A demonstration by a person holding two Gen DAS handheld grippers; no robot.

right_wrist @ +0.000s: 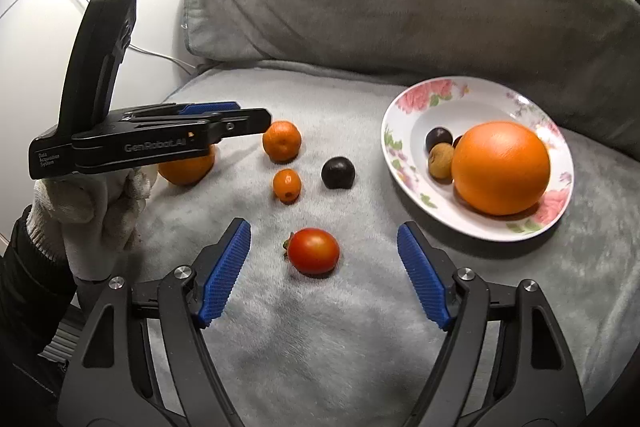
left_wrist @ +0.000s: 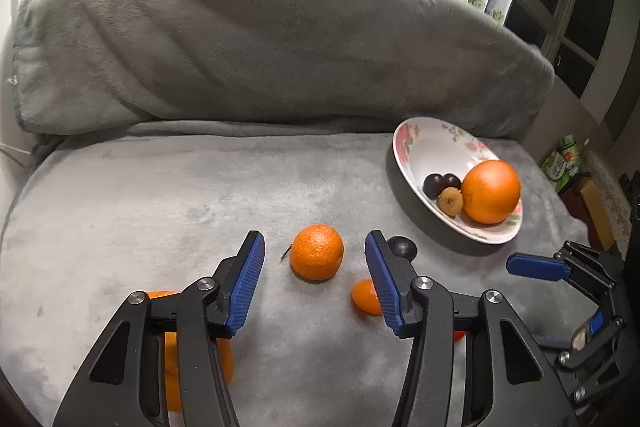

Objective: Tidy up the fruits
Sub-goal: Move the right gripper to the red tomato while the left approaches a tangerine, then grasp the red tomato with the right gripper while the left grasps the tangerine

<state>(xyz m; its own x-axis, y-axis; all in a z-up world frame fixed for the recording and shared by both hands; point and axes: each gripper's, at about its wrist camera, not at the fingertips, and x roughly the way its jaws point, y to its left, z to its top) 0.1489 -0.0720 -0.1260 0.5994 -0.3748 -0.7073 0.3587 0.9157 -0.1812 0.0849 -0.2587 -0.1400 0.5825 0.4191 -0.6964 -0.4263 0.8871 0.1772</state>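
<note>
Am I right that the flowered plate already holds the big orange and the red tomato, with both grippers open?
Not quite: the tomato lies on the blanket, between the right gripper's fingers, as the right wrist view shows. The plate holds the big orange; the left gripper is open too.

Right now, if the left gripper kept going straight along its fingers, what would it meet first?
Most likely the mandarin, which lies on the grey blanket centred between the open fingers of the left gripper. Nothing shows between them, though the remaining depth is hard to judge.
</note>
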